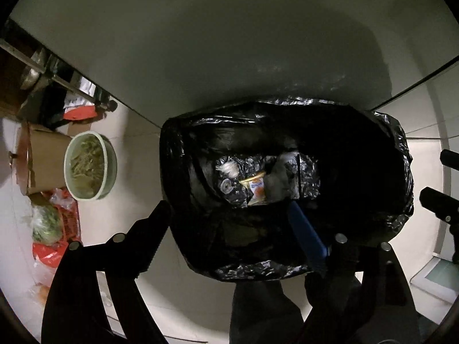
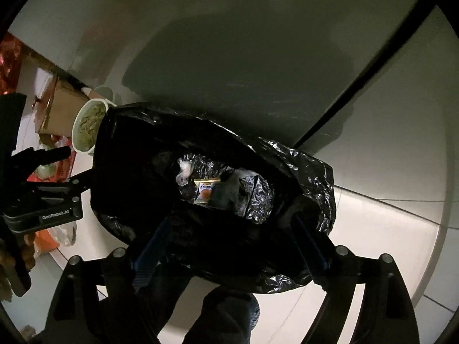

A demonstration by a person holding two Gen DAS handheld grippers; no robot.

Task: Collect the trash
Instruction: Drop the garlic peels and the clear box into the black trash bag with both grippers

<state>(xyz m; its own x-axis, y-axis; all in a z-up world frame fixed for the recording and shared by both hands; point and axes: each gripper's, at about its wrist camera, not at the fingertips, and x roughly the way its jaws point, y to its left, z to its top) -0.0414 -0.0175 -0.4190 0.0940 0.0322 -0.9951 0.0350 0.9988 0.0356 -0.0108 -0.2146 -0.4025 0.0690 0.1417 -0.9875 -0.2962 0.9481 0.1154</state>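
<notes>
1. On the far left, a green bowl (image 1: 90,166) of leftovers is seen beside a cardboard box (image 1: 43,162), well apart from the bin.
2. The left gripper (image 1: 229,215) is held wide open and empty over the near rim of the black trash bag (image 1: 183,149).
3. A snack wrapper (image 2: 205,190) and clear plastic scraps (image 1: 228,170) already lie at the bottom of the bag.
4. The right gripper (image 2: 229,223) is likewise spread wide, nothing gripped, its fingers straddling the bag's near edge.
5. For a clean next step, both grippers are best lifted clear of the liner before the next piece is sought, so the bag is not snagged or dragged off the bin.
</notes>
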